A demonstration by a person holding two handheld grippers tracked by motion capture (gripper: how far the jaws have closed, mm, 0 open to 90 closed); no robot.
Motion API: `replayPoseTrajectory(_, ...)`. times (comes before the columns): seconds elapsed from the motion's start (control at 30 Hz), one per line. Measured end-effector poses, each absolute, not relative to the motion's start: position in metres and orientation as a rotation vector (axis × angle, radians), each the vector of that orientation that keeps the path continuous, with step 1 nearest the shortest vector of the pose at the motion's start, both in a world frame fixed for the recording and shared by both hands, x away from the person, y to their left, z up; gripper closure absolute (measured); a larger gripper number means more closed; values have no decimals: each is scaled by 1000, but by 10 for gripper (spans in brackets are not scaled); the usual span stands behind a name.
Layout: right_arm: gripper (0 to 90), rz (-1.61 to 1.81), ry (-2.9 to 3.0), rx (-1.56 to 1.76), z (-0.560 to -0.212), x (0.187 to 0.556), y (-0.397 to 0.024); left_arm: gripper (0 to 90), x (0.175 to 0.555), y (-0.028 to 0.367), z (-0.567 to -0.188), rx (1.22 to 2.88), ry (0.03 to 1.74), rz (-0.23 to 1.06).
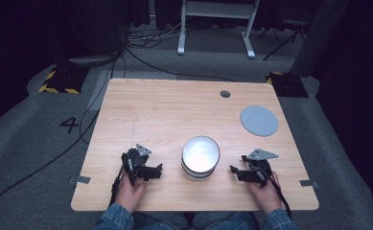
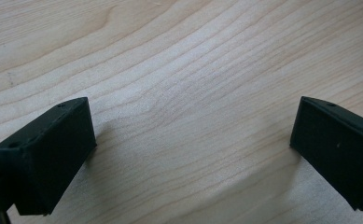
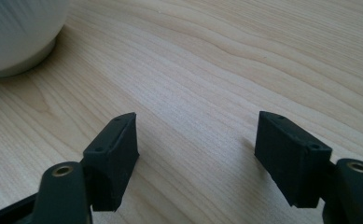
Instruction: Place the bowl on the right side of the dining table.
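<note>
grippers rest low on the wooden table (image 1: 174,115), left gripper (image 2: 193,154) and right gripper (image 3: 198,158) both spread and empty, flanking the white bowl (image 1: 201,155); seemingly pre-grasp, next move likely reaching for its rim.

1. A light wooden table (image 1: 174,105) stands on grey carpet (image 1: 30,143).
2. Black cables (image 1: 102,86) trail across the floor.
3. A white desk frame (image 1: 217,24) stands behind, amid dark surroundings.

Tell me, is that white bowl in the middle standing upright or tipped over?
Upright. The white bowl sits on its base on the table, its round mouth facing up toward the high view. Whether it holds anything, I cannot tell.
</note>
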State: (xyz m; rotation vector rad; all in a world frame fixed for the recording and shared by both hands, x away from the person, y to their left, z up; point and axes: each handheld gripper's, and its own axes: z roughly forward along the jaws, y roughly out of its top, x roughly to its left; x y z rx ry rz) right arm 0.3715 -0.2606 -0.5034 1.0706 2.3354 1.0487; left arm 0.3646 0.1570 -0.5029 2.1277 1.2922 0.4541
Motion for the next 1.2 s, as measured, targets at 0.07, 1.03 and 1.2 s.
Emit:
replayPoseTrajectory(0.07,300,1048,2331,1078,-503,372,-260,2,365,158,-503,2134,1276,443)
replayPoseTrajectory(1.03,455,1043,2360,1177,-482,371,-257,3,367,156,-503,2164,1214,435)
replayPoseTrajectory(1.2,416,1101,2351,1204,-461,372,-260,3,367,156,-503,2164,1214,435)
